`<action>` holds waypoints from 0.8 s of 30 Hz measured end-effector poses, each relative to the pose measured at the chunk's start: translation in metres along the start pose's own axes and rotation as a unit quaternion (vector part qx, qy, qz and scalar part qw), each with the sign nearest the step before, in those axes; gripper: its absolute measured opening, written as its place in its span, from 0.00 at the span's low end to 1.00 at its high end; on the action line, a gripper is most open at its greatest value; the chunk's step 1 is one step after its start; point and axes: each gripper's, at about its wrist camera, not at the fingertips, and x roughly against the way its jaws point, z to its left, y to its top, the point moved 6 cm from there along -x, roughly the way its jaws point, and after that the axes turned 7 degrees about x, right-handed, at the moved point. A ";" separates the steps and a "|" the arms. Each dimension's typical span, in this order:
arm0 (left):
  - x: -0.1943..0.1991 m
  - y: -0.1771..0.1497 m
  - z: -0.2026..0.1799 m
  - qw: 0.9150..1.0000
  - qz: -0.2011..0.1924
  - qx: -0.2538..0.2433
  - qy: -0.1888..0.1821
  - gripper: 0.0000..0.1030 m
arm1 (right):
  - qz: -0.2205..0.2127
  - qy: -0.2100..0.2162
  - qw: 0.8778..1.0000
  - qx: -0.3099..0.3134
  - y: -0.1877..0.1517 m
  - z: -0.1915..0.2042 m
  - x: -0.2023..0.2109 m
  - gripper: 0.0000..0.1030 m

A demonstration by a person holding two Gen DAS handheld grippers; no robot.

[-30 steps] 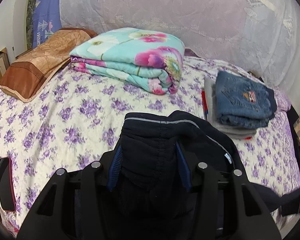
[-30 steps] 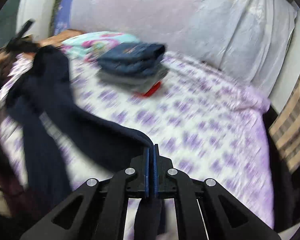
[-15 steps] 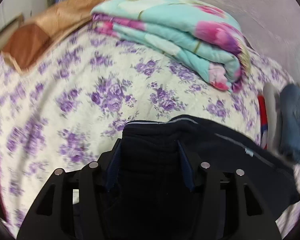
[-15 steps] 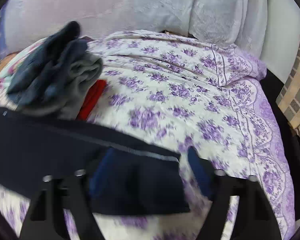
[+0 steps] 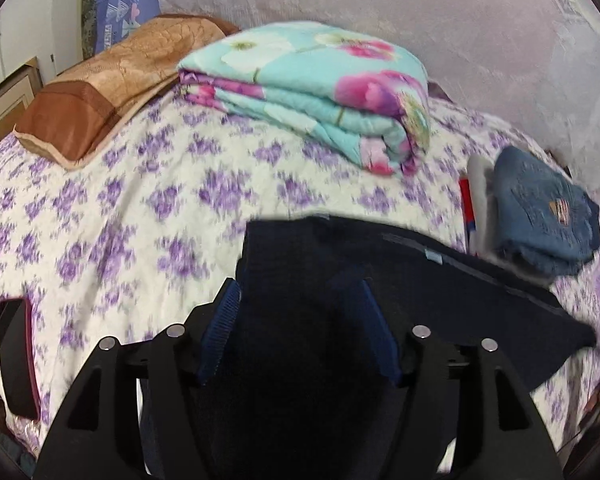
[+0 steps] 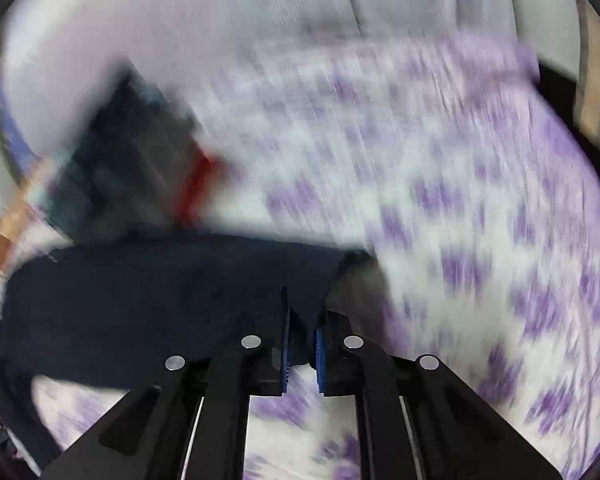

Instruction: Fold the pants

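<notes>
The dark navy pants (image 5: pixel 440 280) lie stretched over the purple-flowered bedsheet (image 5: pixel 140 200). A thick bunch of them fills the gap between the blue pads of my left gripper (image 5: pixel 300 320); its jaws are opening, with the cloth still touching both pads. The right wrist view is heavily blurred. There the pants (image 6: pixel 160 292) run off to the left, and one corner of their edge sits between the pads of my right gripper (image 6: pixel 303 344). Its jaws are closing and stand nearly together on that thin fold.
A folded turquoise floral quilt (image 5: pixel 312 92) and a brown pillow (image 5: pixel 112 80) lie at the back of the bed. A stack of folded jeans (image 5: pixel 540 216) sits to the right, just beyond the pants. A flat dark object (image 5: pixel 14 356) lies at the left bed edge.
My right gripper let go of the pants leg, opened wide over the pants' edge and closed down on its corner, rolling as it went. The left gripper pulled back from the quilt, its pads slightly wider.
</notes>
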 end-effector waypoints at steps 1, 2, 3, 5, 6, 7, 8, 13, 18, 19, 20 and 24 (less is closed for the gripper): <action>0.002 -0.007 -0.001 1.000 0.004 -0.006 0.001 0.58 | -0.019 0.010 1.000 -0.002 0.013 0.005 0.020 0.10; 0.003 -0.014 -0.001 1.000 0.009 -0.013 0.002 0.58 | -0.020 0.010 1.000 -0.009 0.018 0.007 0.034 0.10; 0.004 -0.021 -0.002 1.000 0.014 -0.020 0.002 0.58 | -0.003 0.004 1.000 -0.021 0.017 0.005 0.040 0.10; 0.008 -0.036 -0.002 0.999 0.025 -0.032 -0.005 0.59 | 0.064 -0.009 0.997 -0.046 -0.007 -0.004 0.031 0.14; 0.009 -0.040 -0.003 0.999 0.027 -0.036 -0.006 0.59 | 0.102 -0.015 0.993 -0.058 -0.022 -0.011 0.020 0.25; 0.011 -0.045 -0.002 0.999 0.027 -0.040 -0.008 0.59 | 0.145 -0.025 0.987 -0.069 -0.042 -0.021 0.007 0.29; 0.013 -0.047 0.000 0.999 0.027 -0.042 -0.008 0.59 | 0.183 -0.039 0.978 -0.090 -0.068 -0.035 -0.005 0.32; 0.038 -0.057 0.023 0.999 0.014 -0.027 -0.011 0.60 | 0.134 -0.032 0.982 -0.130 -0.102 -0.047 0.033 0.56; 0.081 -0.078 0.072 1.000 -0.003 0.007 -0.010 0.70 | 0.093 0.035 0.991 -0.093 -0.131 -0.007 0.107 0.76; 0.088 -0.087 0.084 1.000 -0.003 0.015 -0.009 0.71 | 0.093 0.048 0.991 -0.081 -0.140 0.001 0.119 0.78; 0.093 -0.096 0.094 1.000 -0.002 0.021 -0.008 0.71 | 0.093 0.059 0.992 -0.067 -0.155 0.011 0.134 0.80; 0.093 -0.137 0.122 0.999 0.023 0.036 -0.008 0.71 | 0.087 0.108 0.989 -0.050 -0.210 0.035 0.174 0.80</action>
